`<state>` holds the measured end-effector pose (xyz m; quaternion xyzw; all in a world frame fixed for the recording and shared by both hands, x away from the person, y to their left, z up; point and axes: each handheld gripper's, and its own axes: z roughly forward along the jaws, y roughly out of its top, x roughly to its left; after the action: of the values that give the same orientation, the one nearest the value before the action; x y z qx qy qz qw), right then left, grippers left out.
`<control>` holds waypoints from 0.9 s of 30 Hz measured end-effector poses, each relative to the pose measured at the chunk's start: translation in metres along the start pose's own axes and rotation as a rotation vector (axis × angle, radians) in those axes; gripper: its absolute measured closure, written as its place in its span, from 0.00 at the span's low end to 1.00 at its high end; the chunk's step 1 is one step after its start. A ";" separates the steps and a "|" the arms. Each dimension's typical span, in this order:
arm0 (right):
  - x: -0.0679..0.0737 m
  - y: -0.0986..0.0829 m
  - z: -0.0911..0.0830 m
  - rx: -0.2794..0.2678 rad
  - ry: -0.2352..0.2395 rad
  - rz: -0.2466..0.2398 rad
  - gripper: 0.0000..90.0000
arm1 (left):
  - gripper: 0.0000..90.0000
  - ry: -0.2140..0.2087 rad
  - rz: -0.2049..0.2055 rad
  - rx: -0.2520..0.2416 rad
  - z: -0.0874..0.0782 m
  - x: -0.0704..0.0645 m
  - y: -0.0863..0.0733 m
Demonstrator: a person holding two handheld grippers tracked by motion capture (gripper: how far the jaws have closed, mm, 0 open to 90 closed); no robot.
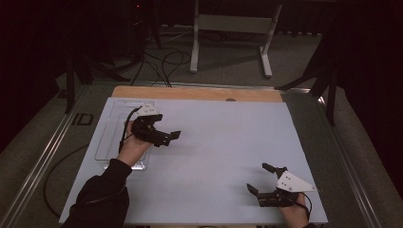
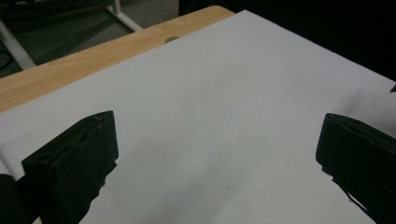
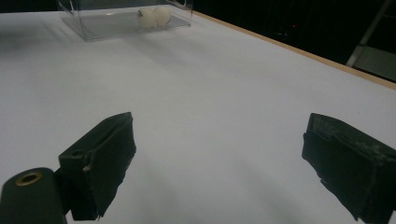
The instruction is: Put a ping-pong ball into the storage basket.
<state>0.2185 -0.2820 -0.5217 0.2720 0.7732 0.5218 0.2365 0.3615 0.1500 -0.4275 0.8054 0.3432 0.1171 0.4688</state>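
Near the counter's front right edge, the right tongs lie spread and empty, aimed left across the white sheet toward the clear tray, probably lining up a reach. Farther off at left, the left tongs hover released beside that tray, where two pale round things rest inside.

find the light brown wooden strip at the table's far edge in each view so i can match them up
High view: the light brown wooden strip runs level along the far side of the flat white board.
Left gripper view: it slants across the upper left, above the board.
Right gripper view: a thin band at the upper right, slanting down towards the right edge.
Shared landmark: the white board's edge borders it everywhere.
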 end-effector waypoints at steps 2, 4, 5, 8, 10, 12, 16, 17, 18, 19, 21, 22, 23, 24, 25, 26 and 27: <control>0.000 0.000 0.000 0.002 0.003 -0.001 0.10 | 0.00 -0.007 0.006 0.001 0.003 -0.003 0.001; 0.000 0.000 0.000 0.002 0.003 -0.001 0.10 | 0.00 -0.021 0.012 0.004 0.005 -0.006 0.002; 0.000 0.000 0.000 0.002 0.004 -0.001 0.10 | 0.00 -0.016 0.017 0.000 0.006 -0.008 0.002; 0.000 0.000 0.000 0.002 0.006 0.000 0.10 | 0.00 -0.036 0.025 0.002 0.009 -0.011 0.004; 0.000 0.000 0.000 0.003 0.006 0.000 0.10 | 0.00 -0.046 0.039 0.001 0.012 -0.015 0.005; 0.000 0.000 0.001 0.004 0.008 -0.002 0.10 | 0.00 -0.065 0.043 -0.010 0.013 -0.017 0.005; 0.000 0.000 0.001 0.003 0.008 0.000 0.10 | 0.00 -0.102 0.053 -0.019 0.017 -0.022 0.005; 0.000 0.000 0.001 0.003 0.009 0.000 0.10 | 0.00 -0.109 0.056 -0.016 0.018 -0.023 0.005; 0.000 0.000 0.001 0.003 0.008 -0.001 0.10 | 0.00 -0.116 0.059 -0.017 0.019 -0.024 0.005; 0.000 0.000 0.000 0.004 0.009 -0.002 0.10 | 0.00 -0.127 0.062 -0.014 0.020 -0.026 0.005; 0.000 0.000 0.001 0.005 0.009 0.001 0.10 | 0.00 -0.134 0.064 -0.015 0.021 -0.027 0.005; 0.000 0.000 0.001 0.004 0.011 -0.002 0.10 | 0.00 -0.146 0.064 -0.017 0.023 -0.029 0.005; 0.000 0.000 0.001 0.004 0.010 0.000 0.10 | 0.00 -0.163 0.064 -0.024 0.025 -0.030 0.005; 0.000 0.000 0.001 0.003 0.011 0.000 0.10 | 0.00 -0.170 0.063 -0.025 0.027 -0.031 0.005; 0.000 0.000 0.001 0.003 0.010 0.000 0.10 | 0.00 -0.178 0.065 -0.023 0.028 -0.032 0.005; 0.000 0.000 0.001 0.004 0.009 0.000 0.10 | 0.00 -0.185 0.061 -0.029 0.029 -0.033 0.005; 0.000 0.000 0.001 0.004 0.010 0.002 0.10 | 0.00 -0.181 0.064 -0.035 0.030 -0.035 0.005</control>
<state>0.2189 -0.2816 -0.5222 0.2705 0.7751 0.5219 0.2316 0.3534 0.1051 -0.4345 0.8147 0.2717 0.0648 0.5081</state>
